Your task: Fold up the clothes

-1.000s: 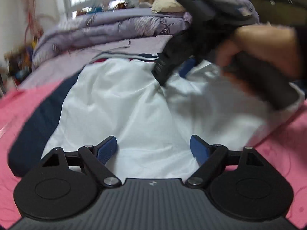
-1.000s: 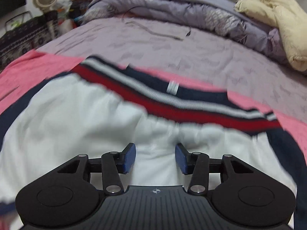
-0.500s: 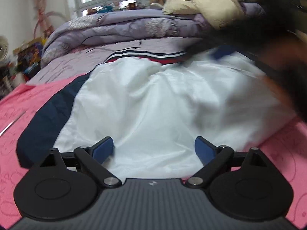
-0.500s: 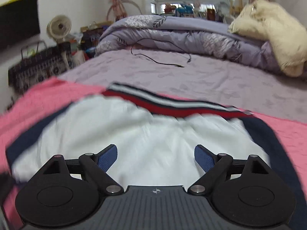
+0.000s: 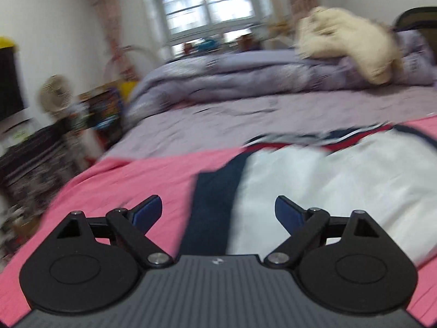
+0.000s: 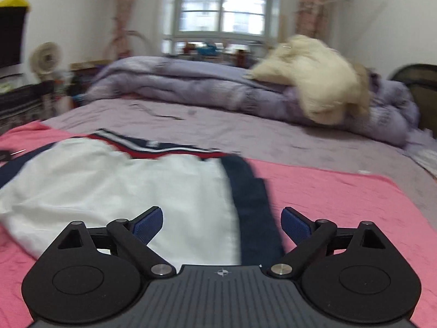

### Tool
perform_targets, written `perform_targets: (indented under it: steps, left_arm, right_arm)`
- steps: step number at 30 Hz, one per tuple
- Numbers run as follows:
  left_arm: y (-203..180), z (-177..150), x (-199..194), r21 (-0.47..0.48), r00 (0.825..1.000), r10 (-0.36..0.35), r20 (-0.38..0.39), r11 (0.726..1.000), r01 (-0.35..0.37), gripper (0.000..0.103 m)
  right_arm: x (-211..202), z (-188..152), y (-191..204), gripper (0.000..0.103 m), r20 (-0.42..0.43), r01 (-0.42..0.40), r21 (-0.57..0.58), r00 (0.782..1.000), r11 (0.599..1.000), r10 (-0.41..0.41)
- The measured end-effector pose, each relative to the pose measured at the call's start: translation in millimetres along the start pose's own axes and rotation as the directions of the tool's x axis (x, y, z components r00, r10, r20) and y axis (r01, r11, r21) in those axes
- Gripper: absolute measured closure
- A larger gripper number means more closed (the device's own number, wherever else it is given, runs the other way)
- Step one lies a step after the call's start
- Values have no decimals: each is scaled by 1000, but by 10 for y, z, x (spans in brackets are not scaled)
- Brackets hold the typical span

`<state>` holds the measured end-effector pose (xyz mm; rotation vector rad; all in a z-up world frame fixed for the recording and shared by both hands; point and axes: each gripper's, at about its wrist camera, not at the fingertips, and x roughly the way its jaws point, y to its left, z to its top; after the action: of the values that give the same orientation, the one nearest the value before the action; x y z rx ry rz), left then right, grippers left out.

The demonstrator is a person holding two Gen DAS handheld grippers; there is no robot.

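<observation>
**White garment flat on the pink cover**

White with navy side panels, the garment (image 5: 327, 180) (image 6: 114, 186) lies spread on the pink cover (image 5: 142, 180) (image 6: 341, 199). The left gripper (image 5: 218, 213) and right gripper (image 6: 221, 224) hang above it, jaws wide apart, holding nothing.

You now hold the left gripper (image 5: 218, 210) off the white garment (image 5: 327, 188), over its navy left edge; your right gripper (image 6: 221, 222) is opened wide above the garment's right edge.
</observation>
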<state>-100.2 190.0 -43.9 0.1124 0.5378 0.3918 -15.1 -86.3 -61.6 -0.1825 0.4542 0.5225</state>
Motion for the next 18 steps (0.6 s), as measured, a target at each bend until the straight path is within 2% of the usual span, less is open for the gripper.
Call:
perform_targets:
  steps: [1,2,5,7,10,11,13,15,16,18]
  left_arm:
    - [-140,93,186,15,999,-35,-30,999,36,9]
    - [-258,123,382,36,997,-32,-76,999,35,9]
    - [-404,11,895,89,972,40,-231,996,-19,8]
    - [-225,-112,916,87,973,70,-220,995,-52,1]
    - [154,-208,828,95,970,117,-211,991,-99,0]
    - [308,-239,791,88,969,137,-207,989,-121,0]
    - [656,-267,725,32,952,193,-238,981,-191,0]
    - [961,-276,622,-29,929,255,-268,962,-273,0]
    - [1060,-273,559,-63,929,255,-270,958,-281,0]
    - [1049,-255,392,-78,938,253,-236,958,-278,6]
  right_arm:
    - [84,2,74,8,-19,-20,-12,1000,1000,19]
    - [167,5,148,8,-38,-39,-23,999,999,38]
    - [419,12,371,8,-98,-100,-56,991,993,94]
    - [577,14,498,6,-136,-131,-75,983,989,120]
    - [634,-32,253,3,-159,13,-90,987,996,-28]
    - [655,-44,100,0,-175,67,-51,982,996,-75]
    - [593,-70,-242,0,-197,32,92,980,995,-13]
    - [512,-59,-341,0,-237,194,123,958,973,-162]
    - [439,-47,-357,1,-223,211,144,959,967,-176]
    - [269,-4,-331,1,-151,153,198,981,968,-125]
